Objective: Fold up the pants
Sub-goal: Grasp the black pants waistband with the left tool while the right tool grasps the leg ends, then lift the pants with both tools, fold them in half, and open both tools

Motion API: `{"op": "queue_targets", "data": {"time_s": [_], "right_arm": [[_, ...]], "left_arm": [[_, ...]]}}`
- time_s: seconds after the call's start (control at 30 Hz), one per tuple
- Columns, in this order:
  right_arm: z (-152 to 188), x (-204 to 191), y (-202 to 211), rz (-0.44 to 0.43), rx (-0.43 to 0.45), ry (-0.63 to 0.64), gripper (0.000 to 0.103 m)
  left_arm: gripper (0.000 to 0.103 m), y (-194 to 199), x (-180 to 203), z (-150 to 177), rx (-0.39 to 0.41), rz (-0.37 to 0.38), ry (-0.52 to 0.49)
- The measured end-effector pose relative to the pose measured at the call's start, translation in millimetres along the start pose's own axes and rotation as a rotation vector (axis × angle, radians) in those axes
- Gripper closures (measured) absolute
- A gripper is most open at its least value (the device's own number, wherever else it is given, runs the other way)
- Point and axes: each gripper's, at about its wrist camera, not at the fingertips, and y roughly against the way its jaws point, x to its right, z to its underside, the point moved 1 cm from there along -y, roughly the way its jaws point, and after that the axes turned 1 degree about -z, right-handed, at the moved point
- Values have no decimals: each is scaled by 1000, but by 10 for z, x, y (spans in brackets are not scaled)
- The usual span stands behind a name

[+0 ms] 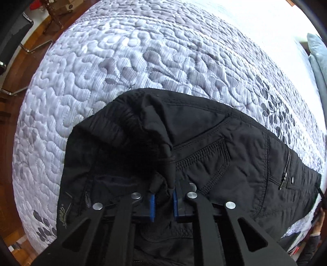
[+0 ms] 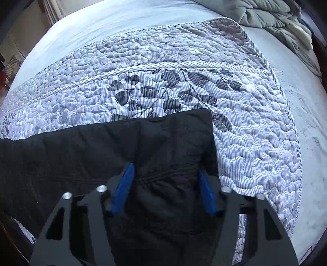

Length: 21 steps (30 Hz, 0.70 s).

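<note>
Left wrist view shows my left claw (image 1: 163,201) nearly closed, its blue pads (image 1: 152,207) pinching a bunched ridge of the pants (image 1: 214,155) at the waist end; the waistband humps up toward 11 o'clock from the pinch, and the pocket and zipper (image 1: 286,174) run away toward 3 o'clock. So the pants' long axis leaves this claw to its right, across the quilt (image 1: 122,61), which fills the view from 9 through 1 o'clock. In the right wrist view my right claw (image 2: 165,184) stands wide open, blue pads (image 2: 123,188) spread on either side of a stitched seam, holding nothing as far as I can see; whether the tips touch the cloth I cannot tell. Black fabric lies straight ahead of it at 12 o'clock and ends in a squared edge, which I take for the leg cuff, with the rest of the pants trailing off toward 9 o'clock. Bare sheet (image 2: 306,122) lies at 3 o'clock and a rumpled blanket (image 2: 276,16) at 1 o'clock. My judgement: the garment lies stretched between the two claws, waist on the left, hem on the right, so a lengthwise fold turns on the right claw closing on that hem first.
</note>
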Motion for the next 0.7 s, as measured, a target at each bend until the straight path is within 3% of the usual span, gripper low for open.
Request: {"op": "queue_targets", "data": {"time_s": [0.07, 0.17, 0.43, 0.7], "right_arm": [[-13, 37, 62, -27, -1, -14, 84], [-7, 16, 217, -62, 32, 11, 91], [146, -106, 857, -81, 208, 77, 92], [846, -211, 1824, -75, 475, 152, 92]], "left_arm": [[92, 61, 69, 24, 21, -6, 6], [92, 208, 186, 117, 65, -3, -23], [92, 791, 2, 451, 270, 147, 5], [92, 1293, -362, 1096, 484, 322, -17]]}}
